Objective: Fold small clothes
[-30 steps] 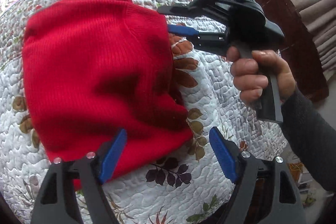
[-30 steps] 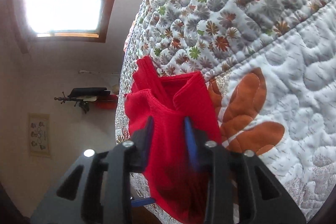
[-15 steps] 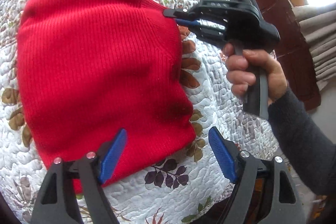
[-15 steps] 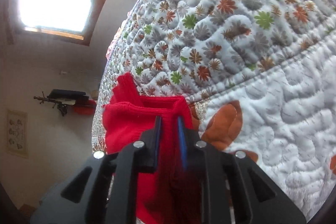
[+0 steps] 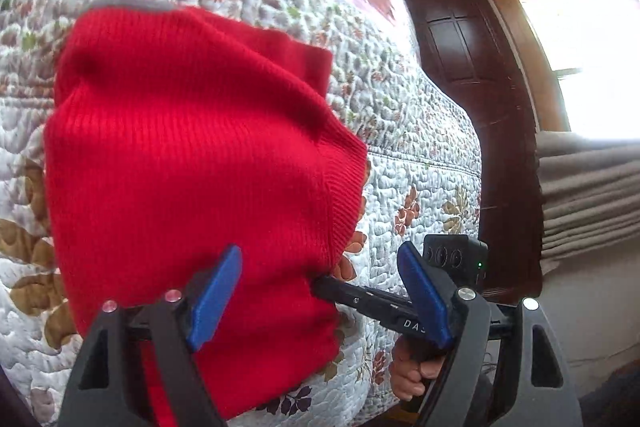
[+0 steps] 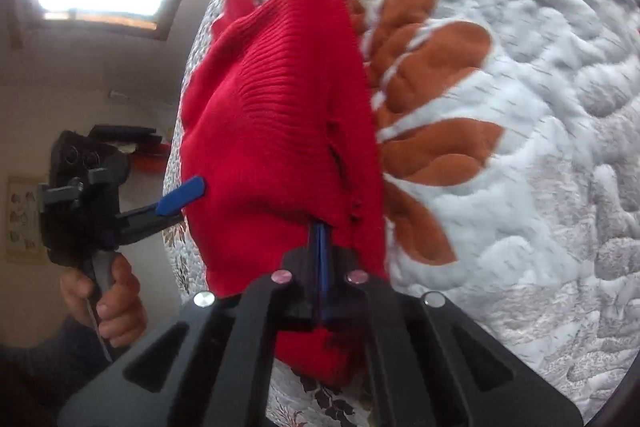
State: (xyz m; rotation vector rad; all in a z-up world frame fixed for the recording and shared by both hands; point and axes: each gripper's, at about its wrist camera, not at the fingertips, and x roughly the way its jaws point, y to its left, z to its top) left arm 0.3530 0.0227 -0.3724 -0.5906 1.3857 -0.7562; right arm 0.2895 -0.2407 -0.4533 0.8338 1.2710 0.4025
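here, nearest the left wrist camera, the left gripper (image 5: 320,291) stands wide open, its blue pads (image 5: 216,293) spread apart and holding nothing, one pad overlapping the red knit garment (image 5: 192,167). just beyond, the right gripper (image 6: 322,239) is closed tight on the garment's lower edge, lifting that side. the garment lies partly on the floral quilt (image 5: 420,155). farther back stand a dark wooden door (image 5: 472,67) and a bright window (image 5: 580,59).
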